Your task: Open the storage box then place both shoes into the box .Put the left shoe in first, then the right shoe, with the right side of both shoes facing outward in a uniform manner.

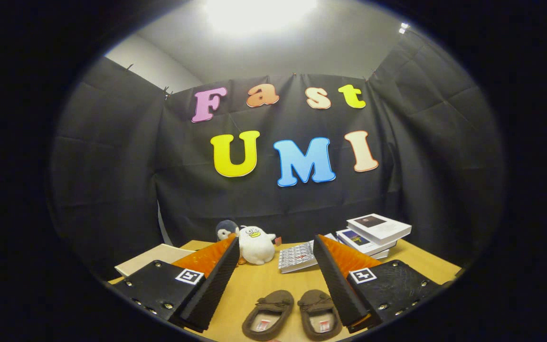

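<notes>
Gripper (276, 247): held above the near part of the surface, aimed level toward the back of the booth.
Fingers (214, 280): spread wide apart, pinching nothing; the gap between them is bare of contact with anything.
Surface (254, 285): light wooden top, carrying every item listed below.
Pair of shoes (292, 314): brown slipper-type shoes with light insoles, lying side by side on the surface, below and between the fingers, nearer the camera than the fingertips.
Shoe on the left-finger side (268, 315): toe pointing away from the camera, opening toward it, a small bow on the upper.
Shoe on the right-finger side (320, 315): same orientation, just beside its partner; its outer edge lies close to the right finger, contact cannot be determined.
White duck plush (256, 244): upright on the surface, beyond the tip of the left finger.
Dark penguin plush (227, 229): just behind the duck plush, partly hidden by the left fingertip.
Patterned booklet (296, 256): flat on the surface, ahead of the fingers and between their tips.
Stack of books (373, 235): beyond the right finger, at the far side of the surface.
Flat beige box (147, 259): outside the left finger, at the surface's edge; lid state cannot be determined.
</notes>
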Tool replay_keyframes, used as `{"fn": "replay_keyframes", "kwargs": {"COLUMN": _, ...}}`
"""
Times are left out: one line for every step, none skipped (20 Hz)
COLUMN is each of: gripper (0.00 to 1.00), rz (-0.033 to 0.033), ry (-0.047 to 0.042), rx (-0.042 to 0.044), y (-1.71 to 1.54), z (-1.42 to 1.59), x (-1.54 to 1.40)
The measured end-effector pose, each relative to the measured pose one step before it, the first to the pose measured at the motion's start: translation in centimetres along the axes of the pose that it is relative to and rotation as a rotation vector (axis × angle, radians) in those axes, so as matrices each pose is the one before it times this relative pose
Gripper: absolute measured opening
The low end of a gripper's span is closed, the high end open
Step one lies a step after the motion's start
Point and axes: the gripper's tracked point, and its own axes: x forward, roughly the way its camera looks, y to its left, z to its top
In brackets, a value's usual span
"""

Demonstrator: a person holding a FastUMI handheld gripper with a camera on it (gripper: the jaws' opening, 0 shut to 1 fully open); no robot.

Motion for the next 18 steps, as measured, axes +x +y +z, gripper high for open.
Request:
{"fn": "replay_keyframes", "kwargs": {"gripper": 0.96, "rz": 0.01512, "ry": 0.0137, "rx": 0.02741, "y": 0.671, "z": -0.536, "x": 0.276}}
{"fn": "replay_keyframes", "kwargs": {"gripper": 0.97, "rz": 0.01115, "ry": 0.01478, "rx": 0.03039, "y": 0.622, "z": -0.677, "x": 0.34}}
{"fn": "replay_keyframes", "kwargs": {"gripper": 0.98, "rz": 0.0079, "ry": 0.01249, "rx": 0.03294, "y": 0.394, "z": -0.465, "x": 0.253}}
{"fn": "replay_keyframes", "kwargs": {"gripper": 0.98, "rz": 0.0101, "ry": 0.01549, "rx": 0.03537, "y": 0.49, "z": -0.684, "x": 0.429}}
{"fn": "replay_keyframes", "kwargs": {"gripper": 0.98, "rz": 0.01389, "ry": 0.02201, "rx": 0.03735, "y": 0.559, "z": -0.659, "x": 0.422}}
{"fn": "replay_keyframes", "kwargs": {"gripper": 0.98, "rz": 0.01213, "ry": 0.02189, "rx": 0.03914, "y": 0.423, "z": -0.936, "x": 0.473}}
{"fn": "replay_keyframes", "kwargs": {"gripper": 0.98, "rz": 0.00898, "ry": 0.02261, "rx": 0.04088, "y": 0.299, "z": -0.675, "x": 0.344}}
{"fn": "replay_keyframes", "kwargs": {"gripper": 0.98, "rz": 0.01171, "ry": 0.0183, "rx": 0.04132, "y": 0.364, "z": -0.699, "x": 0.396}}
{"fn": "replay_keyframes", "kwargs": {"gripper": 0.98, "rz": 0.013, "ry": 0.0196, "rx": 0.04216, "y": 0.391, "z": -0.638, "x": 0.44}}
{"fn": "replay_keyframes", "kwargs": {"gripper": 0.98, "rz": 0.01632, "ry": 0.02233, "rx": 0.04462, "y": 0.499, "z": -0.913, "x": 0.411}}
{"fn": "replay_keyframes", "kwargs": {"gripper": 0.98, "rz": 0.01505, "ry": 0.023, "rx": 0.04633, "y": 0.301, "z": -0.83, "x": 0.408}}
{"fn": "replay_keyframes", "kwargs": {"gripper": 0.98, "rz": 0.01341, "ry": 0.02532, "rx": 0.04889, "y": 0.212, "z": -1.052, "x": 0.479}}
{"fn": "replay_keyframes", "kwargs": {"gripper": 0.97, "rz": 0.00924, "ry": 0.03163, "rx": 0.04649, "y": 0.106, "z": -1.012, "x": 0.551}}
{"fn": "replay_keyframes", "kwargs": {"gripper": 0.97, "rz": 0.00544, "ry": 0.02429, "rx": 0.03546, "y": -0.01, "z": -1.002, "x": 0.65}}
{"fn": "replay_keyframes", "kwargs": {"gripper": 0.97, "rz": 0.00712, "ry": 0.02009, "rx": 0.02693, "y": 0.16, "z": -0.714, "x": 0.484}}
{"fn": "replay_keyframes", "kwargs": {"gripper": 0.97, "rz": 0.01373, "ry": 0.02283, "rx": 0.02322, "y": 0.205, "z": -0.921, "x": 0.296}}
{"fn": "replay_keyframes", "kwargs": {"gripper": 0.97, "rz": 0.00997, "ry": 0.01939, "rx": 0.02721, "y": 0.092, "z": -0.782, "x": 0.474}}
{"fn": "replay_keyframes", "kwargs": {"gripper": 0.98, "rz": 0.0125, "ry": 0.01933, "rx": 0.03687, "y": 0.15, "z": -0.864, "x": 0.462}}
